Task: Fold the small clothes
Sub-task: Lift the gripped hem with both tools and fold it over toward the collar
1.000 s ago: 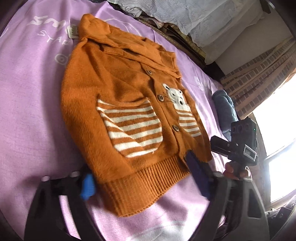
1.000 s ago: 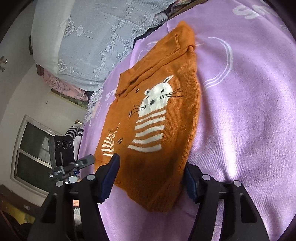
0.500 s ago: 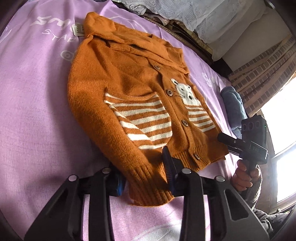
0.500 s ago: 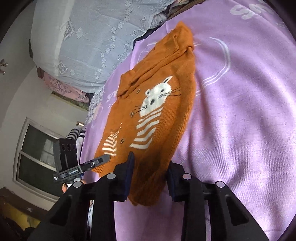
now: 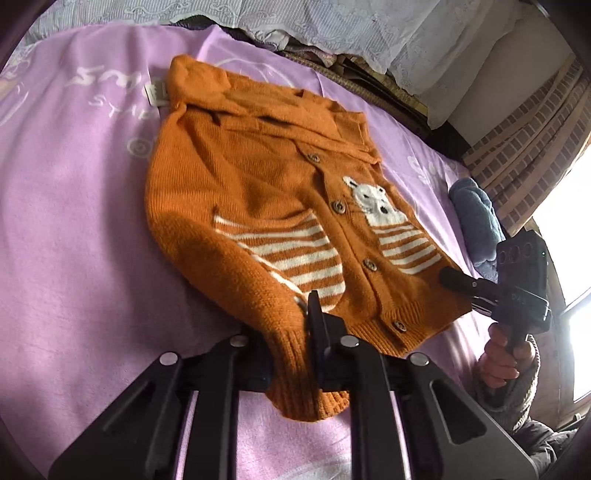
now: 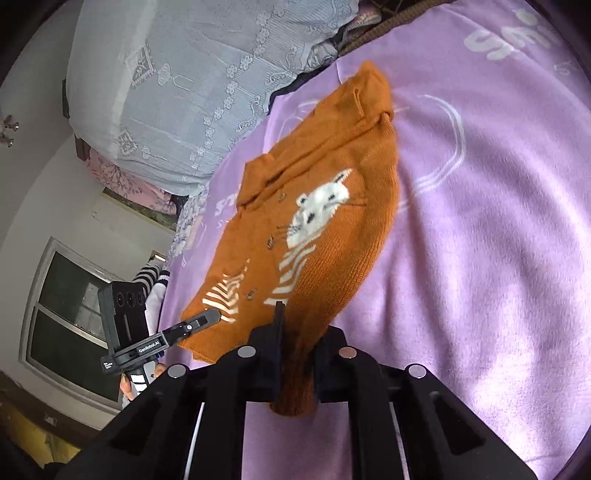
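Observation:
A small orange knitted cardigan point(image 5: 258, 192) with a white cat face, white stripes and brown buttons lies face up on a purple blanket point(image 5: 74, 240). My left gripper point(image 5: 291, 354) is shut on its ribbed bottom hem at the left corner, and the hem is lifted off the blanket. My right gripper point(image 6: 297, 363) is shut on the hem at the other corner of the cardigan point(image 6: 332, 221). Each gripper shows in the other's view: the right one point(image 5: 458, 282) and the left one point(image 6: 207, 317), both at the hem.
A white lace-covered pile point(image 5: 332, 22) lines the far edge of the blanket. A blue folded cloth point(image 5: 476, 221) lies at the right by brick-pattern curtains point(image 5: 524, 140). A window point(image 6: 62, 317) and striped clothes point(image 6: 151, 273) are beyond the bed's left side.
Both grippers went from open around the hem to shut on it. The hem corners have risen off the blanket.

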`<state>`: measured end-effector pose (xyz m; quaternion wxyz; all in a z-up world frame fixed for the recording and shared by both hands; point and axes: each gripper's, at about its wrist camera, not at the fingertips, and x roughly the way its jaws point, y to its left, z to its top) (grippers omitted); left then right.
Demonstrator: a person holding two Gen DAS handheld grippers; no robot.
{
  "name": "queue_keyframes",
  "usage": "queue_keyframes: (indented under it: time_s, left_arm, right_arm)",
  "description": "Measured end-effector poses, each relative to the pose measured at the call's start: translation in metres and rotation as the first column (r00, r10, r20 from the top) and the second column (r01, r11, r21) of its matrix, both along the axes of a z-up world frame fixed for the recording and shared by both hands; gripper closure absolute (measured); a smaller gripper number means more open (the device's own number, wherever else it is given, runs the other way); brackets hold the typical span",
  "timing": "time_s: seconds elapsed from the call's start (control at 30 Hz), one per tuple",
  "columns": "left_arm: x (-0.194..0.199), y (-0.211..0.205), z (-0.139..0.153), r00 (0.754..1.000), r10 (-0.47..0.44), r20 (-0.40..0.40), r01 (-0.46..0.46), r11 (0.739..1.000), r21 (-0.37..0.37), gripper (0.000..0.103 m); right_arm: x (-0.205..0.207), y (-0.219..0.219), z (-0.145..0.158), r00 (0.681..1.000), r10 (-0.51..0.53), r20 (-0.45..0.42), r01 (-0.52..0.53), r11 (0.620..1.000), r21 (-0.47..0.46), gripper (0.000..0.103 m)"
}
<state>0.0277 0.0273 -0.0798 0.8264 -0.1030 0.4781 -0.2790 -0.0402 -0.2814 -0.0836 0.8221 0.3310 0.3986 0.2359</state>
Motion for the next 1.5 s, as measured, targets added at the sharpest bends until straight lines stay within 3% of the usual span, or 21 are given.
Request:
queue_keyframes:
  time_s: [0.23,0.43,0.6,1.03,1.33,1.5]
  left_arm:
    - [0.015,-0.010,0.030,0.997,-0.001,0.082,-0.003,0.999,0.047,0.089]
    - [0.040,-0.010,0.048,0.991,0.043,0.127,-0.047,0.998,0.031,0.089]
    - [0.062,-0.012,0.057,0.980,0.087,0.182,-0.100,0.993,0.066,0.089]
    - [0.125,-0.012,0.061,0.963,0.179,0.203,-0.199,0.976,0.084,0.089]
    - [0.165,-0.005,0.076,0.946,0.241,0.219,-0.254,0.967,0.033,0.089]
    - [0.196,-0.006,0.069,0.948,0.267,0.176,-0.272,0.962,0.009,0.089]
  right_arm:
    - [0.028,-0.001,0.030,0.999,-0.011,0.039,0.012,1.000,-0.018,0.090]
    - [0.066,-0.018,0.031,0.997,-0.078,-0.007,0.079,0.995,0.054,0.090]
    - [0.092,-0.018,0.035,0.995,-0.101,0.000,0.101,0.995,0.029,0.090]
    - [0.158,-0.022,0.045,0.984,-0.177,0.024,0.176,0.984,0.040,0.090]
    - [0.203,-0.025,0.050,0.971,-0.235,0.044,0.231,0.970,0.080,0.090]
    - [0.229,-0.029,0.044,0.963,-0.270,0.026,0.266,0.959,0.095,0.090]
